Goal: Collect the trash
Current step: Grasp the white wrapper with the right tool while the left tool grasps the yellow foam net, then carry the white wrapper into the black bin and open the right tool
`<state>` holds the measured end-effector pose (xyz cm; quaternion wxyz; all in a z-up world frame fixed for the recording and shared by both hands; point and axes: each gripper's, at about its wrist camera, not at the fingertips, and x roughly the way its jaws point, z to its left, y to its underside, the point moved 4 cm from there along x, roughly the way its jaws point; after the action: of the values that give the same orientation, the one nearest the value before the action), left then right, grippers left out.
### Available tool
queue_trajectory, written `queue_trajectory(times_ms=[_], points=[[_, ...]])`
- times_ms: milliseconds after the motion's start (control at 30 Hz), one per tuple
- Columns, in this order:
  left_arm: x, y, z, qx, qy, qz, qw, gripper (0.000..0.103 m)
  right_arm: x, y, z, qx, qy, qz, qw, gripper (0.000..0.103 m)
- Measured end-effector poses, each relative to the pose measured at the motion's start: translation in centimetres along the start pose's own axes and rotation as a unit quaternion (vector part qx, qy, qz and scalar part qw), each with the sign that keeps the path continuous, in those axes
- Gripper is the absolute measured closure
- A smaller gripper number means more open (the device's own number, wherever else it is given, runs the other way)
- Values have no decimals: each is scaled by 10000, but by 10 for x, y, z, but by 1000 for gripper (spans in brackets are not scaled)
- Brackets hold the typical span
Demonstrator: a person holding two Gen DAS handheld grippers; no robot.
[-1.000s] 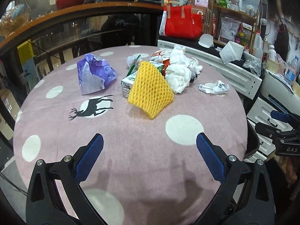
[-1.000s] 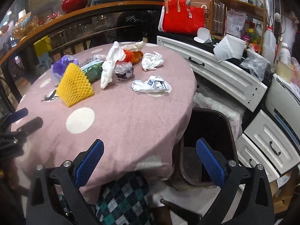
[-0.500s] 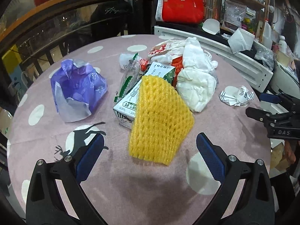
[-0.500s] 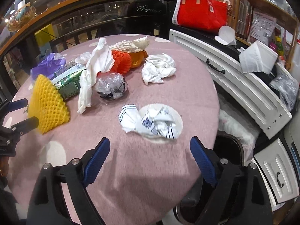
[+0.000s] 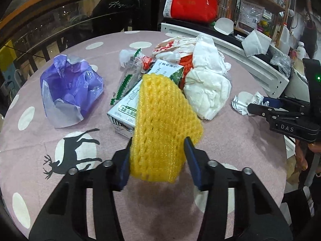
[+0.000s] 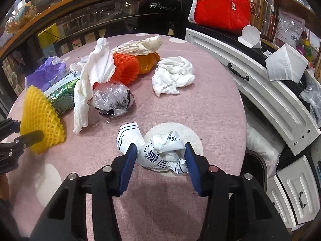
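Though hidden leftward, white tissue (image 6: 172, 76) shows rightward

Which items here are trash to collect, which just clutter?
Trash on table: yellow foam net, printed wrapper, purple bag, carton, white tissue, orange foam net.
Clutter: red bag, white drawers.

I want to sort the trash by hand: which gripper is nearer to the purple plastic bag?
Left. The left gripper, its jaws just closing around the yellow foam net, sits beside the purple plastic bag. The right gripper is farther, at the crumpled printed wrapper.
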<state>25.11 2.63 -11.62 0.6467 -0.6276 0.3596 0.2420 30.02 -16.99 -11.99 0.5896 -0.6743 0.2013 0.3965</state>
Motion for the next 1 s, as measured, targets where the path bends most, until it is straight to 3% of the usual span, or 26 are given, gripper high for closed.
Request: queue_trajectory(times_ms=[100, 300, 533, 767, 1000], points=[[-2, 2, -3, 2, 14, -14, 10000, 77, -2, 2, 1, -52, 43, -34, 10000, 61], [-12, 5, -13, 106, -14, -125, 9999, 90, -11, 7, 7, -76, 26, -123, 9999, 64], [-33, 11, -30, 155, 128, -319, 9993, 92, -37, 18, 11, -59, -121, -310, 9994, 65], [-56, 12, -65, 267, 498, -546, 9969, 92, -69, 38, -4, 43, -57, -451, 9990, 65], [-58, 8, -126, 707, 949, -608, 9911, 92, -96, 61, -59, 345, 781, -615, 9944, 65]])
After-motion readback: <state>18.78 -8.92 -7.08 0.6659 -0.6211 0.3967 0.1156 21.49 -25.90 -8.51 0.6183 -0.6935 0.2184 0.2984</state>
